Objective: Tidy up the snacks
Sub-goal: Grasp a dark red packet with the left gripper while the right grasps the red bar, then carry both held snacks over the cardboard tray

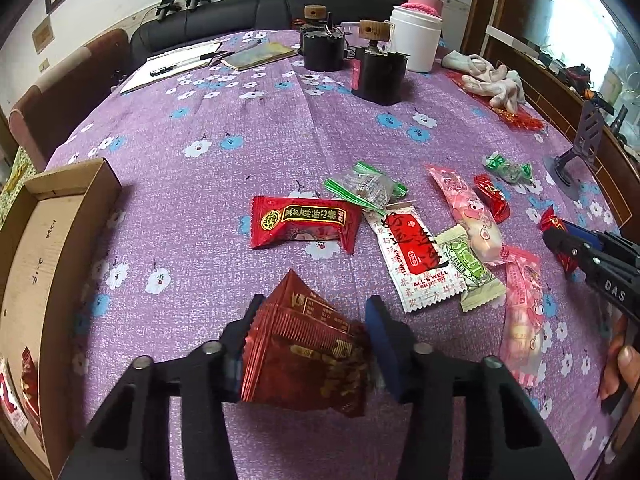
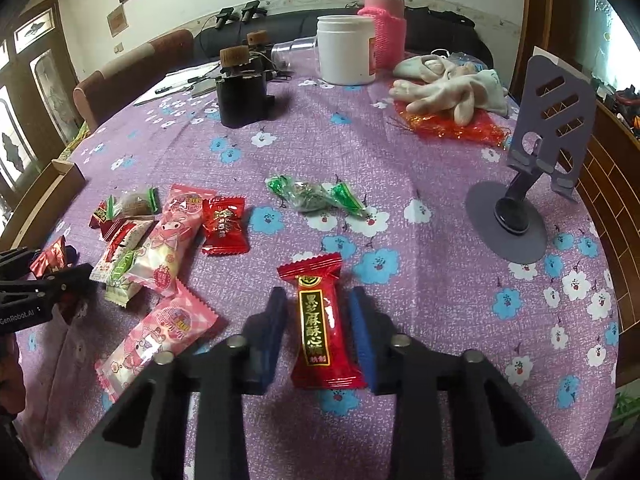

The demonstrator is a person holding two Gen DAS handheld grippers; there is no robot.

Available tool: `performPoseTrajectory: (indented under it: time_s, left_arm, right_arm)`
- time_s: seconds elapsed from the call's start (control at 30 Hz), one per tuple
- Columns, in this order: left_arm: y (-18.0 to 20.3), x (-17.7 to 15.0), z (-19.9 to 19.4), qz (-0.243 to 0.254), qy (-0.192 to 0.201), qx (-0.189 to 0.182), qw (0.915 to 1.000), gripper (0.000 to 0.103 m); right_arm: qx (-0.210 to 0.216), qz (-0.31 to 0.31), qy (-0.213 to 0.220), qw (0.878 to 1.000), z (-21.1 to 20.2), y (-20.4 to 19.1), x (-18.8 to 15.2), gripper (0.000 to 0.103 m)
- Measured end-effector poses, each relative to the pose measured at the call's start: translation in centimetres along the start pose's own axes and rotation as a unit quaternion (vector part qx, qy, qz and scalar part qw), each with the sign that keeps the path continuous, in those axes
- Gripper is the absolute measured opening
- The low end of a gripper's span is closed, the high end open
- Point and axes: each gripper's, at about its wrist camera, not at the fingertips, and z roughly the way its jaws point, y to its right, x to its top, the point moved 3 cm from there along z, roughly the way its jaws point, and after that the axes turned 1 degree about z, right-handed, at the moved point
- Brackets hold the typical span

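Observation:
My left gripper (image 1: 314,320) is shut on a dark red snack packet (image 1: 296,360), whose crumpled sides press against both pads just above the purple floral tablecloth (image 1: 200,184). My right gripper (image 2: 320,312) is shut on a bright red candy packet (image 2: 322,328) with gold lettering; in the left wrist view its twisted end (image 1: 552,220) sticks out past the right gripper (image 1: 564,244). Loose snacks lie between the grippers: a long red packet (image 1: 304,224), a white and red sachet (image 1: 416,260), pink packets (image 1: 468,216) and green-wrapped sweets (image 2: 316,196). An open cardboard box (image 1: 60,216) sits at the left.
A grey phone stand (image 2: 536,152) stands at the right. Toward the back are a white jar (image 2: 346,48), black devices (image 2: 240,92), pale gloves (image 2: 448,88) on red foil, and papers with pens (image 1: 176,64). The box holds some red packets (image 1: 28,384).

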Motion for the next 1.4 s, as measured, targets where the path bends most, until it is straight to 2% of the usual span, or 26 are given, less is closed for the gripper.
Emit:
performPoseTrajectory:
  time_s: [0.07,0.33,0.57,0.7,1.1,1.4]
  left_arm:
    - [-0.3,0.0,-0.2,-0.005,0.001,-0.009,0.9999,0.035]
    - [-0.9,-0.7,-0.8,-0.006,0.007,-0.04,0.9991,0.029]
    - [-0.9,-0.9,-1.5,-0.001,0.013,-0.044,0.999,0.025]
    - [-0.8,-0.9,-2.0,0.009,0.021,-0.028,0.9994,0.024]
    - [-1.7,-1.1,-3.6,0.007,0.039,-0.013,0.9991,0.025]
    - [-4.6,-2.0,-6.3,-0.008,0.063,0.026,0.9976,0.025]
  right_arm:
    - [0.005,0.009,0.002,1.0,-0.1,0.3,-0.1,0.02]
    - [0.02,0.024,0.007,0.999,-0.3,0.6,-0.3,0.019]
    - [0.027,0.031,0.017,0.999,-1.0,0.6,-0.4,0.019]
    - [0.029,0.032,0.02,0.999,-1.4,0.3,-0.5,0.019]
    - [0.039,0.023,0.032,0.998,-3.1,-1.7,-0.5,0.019]
    - [0.072,-0.007,0.046,0.996,-4.9,-7.0,0.0,0.019]
